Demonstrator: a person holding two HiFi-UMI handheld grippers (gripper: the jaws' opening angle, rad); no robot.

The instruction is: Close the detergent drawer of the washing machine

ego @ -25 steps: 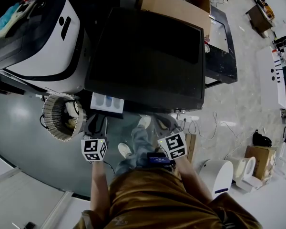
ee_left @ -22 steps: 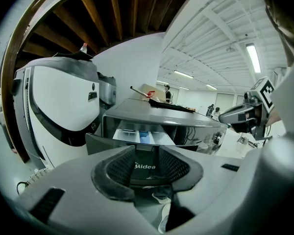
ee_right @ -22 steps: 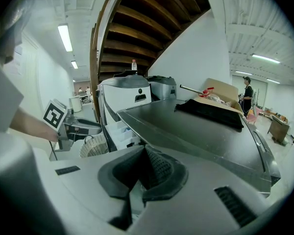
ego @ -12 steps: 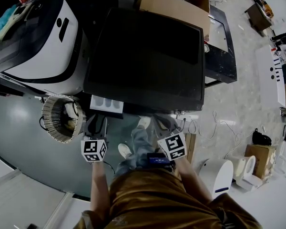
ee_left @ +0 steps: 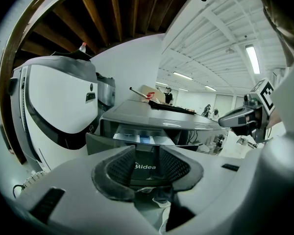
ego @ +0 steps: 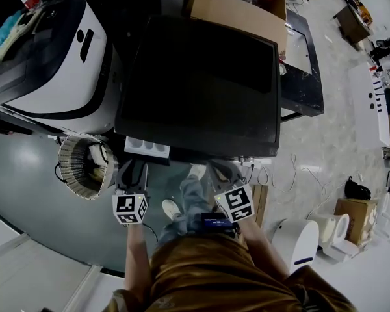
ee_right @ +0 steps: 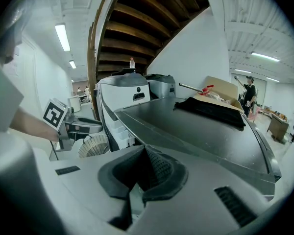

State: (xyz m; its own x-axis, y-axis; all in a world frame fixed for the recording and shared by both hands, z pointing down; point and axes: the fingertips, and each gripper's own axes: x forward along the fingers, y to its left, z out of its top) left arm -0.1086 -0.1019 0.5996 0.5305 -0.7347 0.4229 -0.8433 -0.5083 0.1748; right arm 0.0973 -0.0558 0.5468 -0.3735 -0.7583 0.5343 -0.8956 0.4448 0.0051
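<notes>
One boxy detergent drawer [ee_left: 137, 138] ajar, left gripper [ee_left: 144, 161] jaws apart before it, right gripper [ee_right: 141, 169] jaws together

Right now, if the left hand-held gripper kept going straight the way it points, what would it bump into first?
The detergent drawer of the washing machine. The left hand-held gripper aims at the drawer's dark front panel, which shows between its open jaws. It may already be touching; depth is hard to judge.
</notes>
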